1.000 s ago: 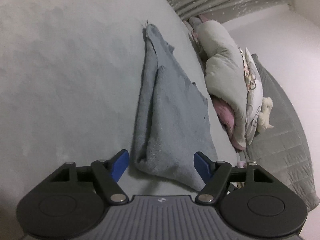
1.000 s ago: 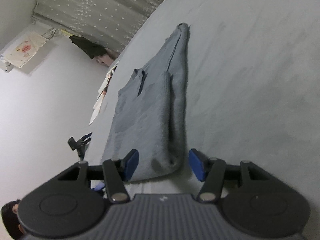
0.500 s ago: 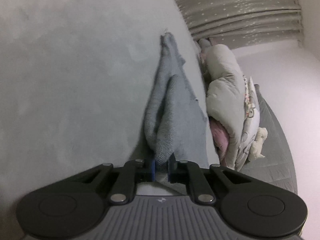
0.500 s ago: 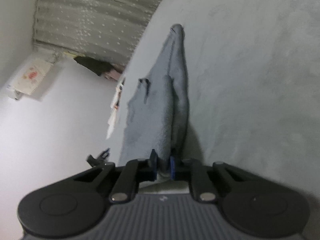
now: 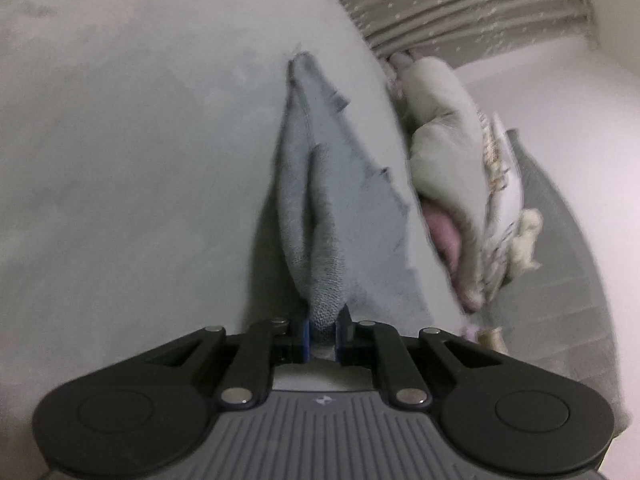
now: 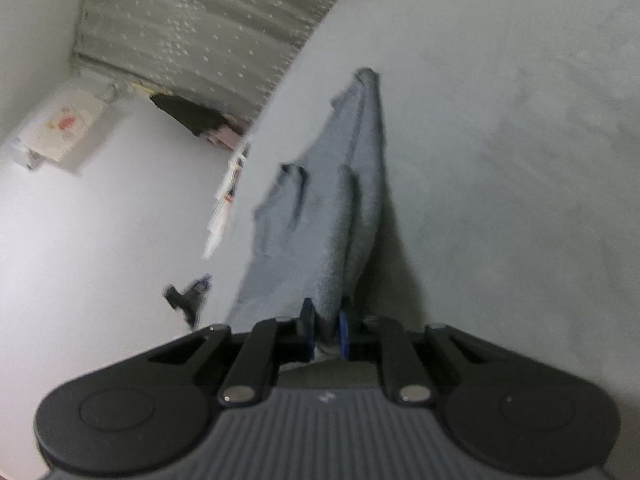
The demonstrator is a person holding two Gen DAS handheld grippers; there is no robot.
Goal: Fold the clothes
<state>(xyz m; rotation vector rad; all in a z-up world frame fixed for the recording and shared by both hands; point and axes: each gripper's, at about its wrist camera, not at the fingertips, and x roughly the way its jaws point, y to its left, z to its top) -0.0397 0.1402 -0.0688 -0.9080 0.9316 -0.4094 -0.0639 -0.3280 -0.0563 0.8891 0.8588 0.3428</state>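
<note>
jaws of left gripper (image 5: 322, 330) and right gripper (image 6: 326, 330) both pinched on bunched ends of grey knit sweater (image 5: 320, 184), stretched over the bed (image 5: 120, 160). soft, limp, light; grip doubled edges.

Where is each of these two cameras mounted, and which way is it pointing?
Left wrist: sits on the left gripper, looks forward along its fingers over the grey garment on the bed toward bedding; only the gripper shows.
Right wrist: sits on the right gripper, looks along the garment toward a curtain and wall; only the gripper shows.
Shared: garment, bed, curtain.
</note>
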